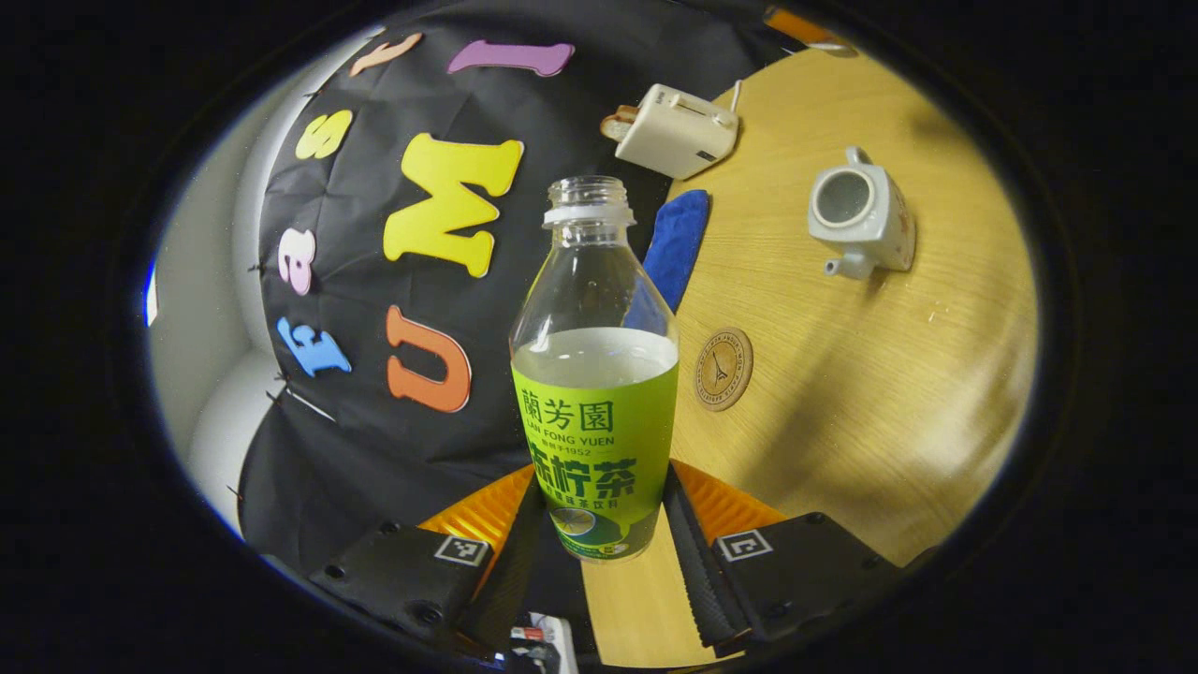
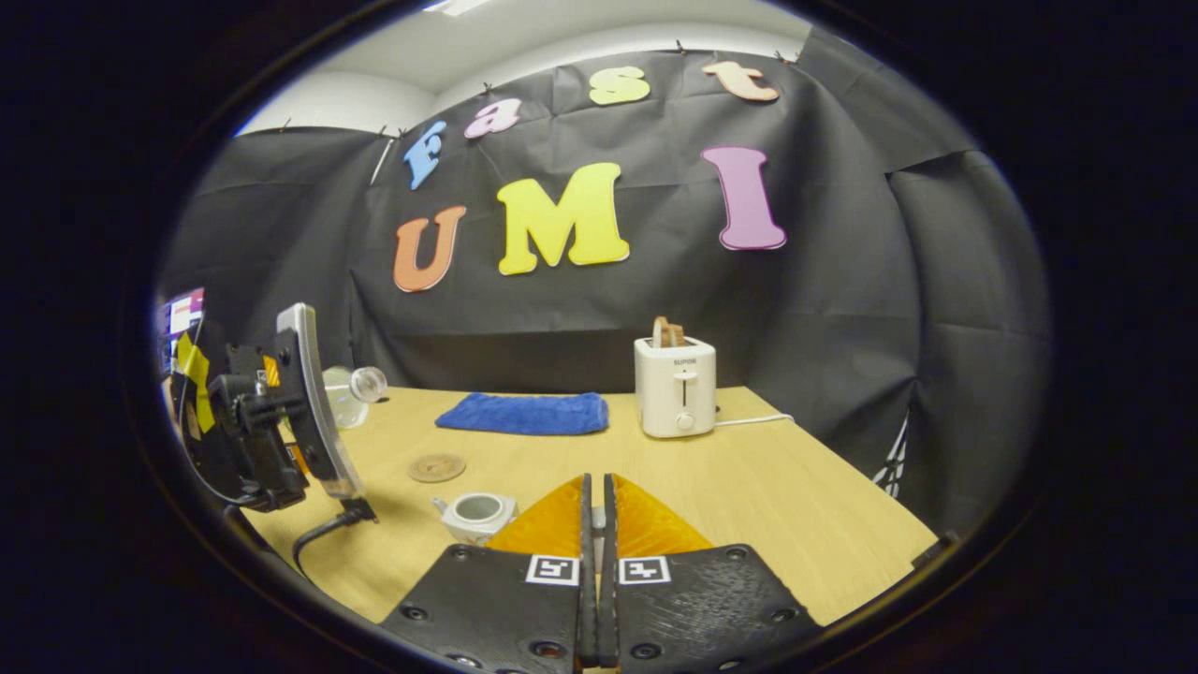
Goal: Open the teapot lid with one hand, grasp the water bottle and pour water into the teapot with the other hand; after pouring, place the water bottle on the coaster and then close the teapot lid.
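Clamped between my left claw's (image 1: 599, 538) two fingers, the water bottle (image 1: 596, 374) is capless, partly full and held above the table (image 1: 842, 393). Beyond it lies the coaster (image 1: 723, 368), and farther off the teapot (image 1: 859, 223) stands open, lidless. My right claw (image 2: 596, 524) is clenched tight; whether it pinches the lid I cannot tell. Near the wall sit a blue cloth (image 2: 524, 413) and a toaster (image 2: 675, 386).
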Tool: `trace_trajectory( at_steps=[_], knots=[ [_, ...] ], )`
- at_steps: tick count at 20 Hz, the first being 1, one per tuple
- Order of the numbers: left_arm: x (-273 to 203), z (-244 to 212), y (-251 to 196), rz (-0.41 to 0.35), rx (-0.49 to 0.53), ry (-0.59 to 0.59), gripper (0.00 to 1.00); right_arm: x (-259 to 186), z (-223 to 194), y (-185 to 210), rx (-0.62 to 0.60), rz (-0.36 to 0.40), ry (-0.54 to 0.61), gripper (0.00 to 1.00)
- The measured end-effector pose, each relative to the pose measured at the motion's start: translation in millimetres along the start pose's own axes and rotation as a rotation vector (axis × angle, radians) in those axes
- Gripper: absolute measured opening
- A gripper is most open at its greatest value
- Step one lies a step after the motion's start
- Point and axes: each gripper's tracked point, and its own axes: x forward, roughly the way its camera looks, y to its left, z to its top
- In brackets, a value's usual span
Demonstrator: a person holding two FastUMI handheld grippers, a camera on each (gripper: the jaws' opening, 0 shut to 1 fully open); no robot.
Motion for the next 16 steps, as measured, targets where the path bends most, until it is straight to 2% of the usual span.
trace_trajectory(
  at_steps=[5, 16],
  knots=[
    [3.2, 8.3, -7.8, -0.016, 0.168, 0.016, 0.73, -2.8, -7.6, -11.4, 0.014, -0.015, 0.011, 0.01],
    [13.0, 34.4, -22.8, -0.011, 0.4, 0.03, 0.73, -4.2, -18.0, -32.0, 0.045, -0.028, 0.021, 0.01]
  ],
)
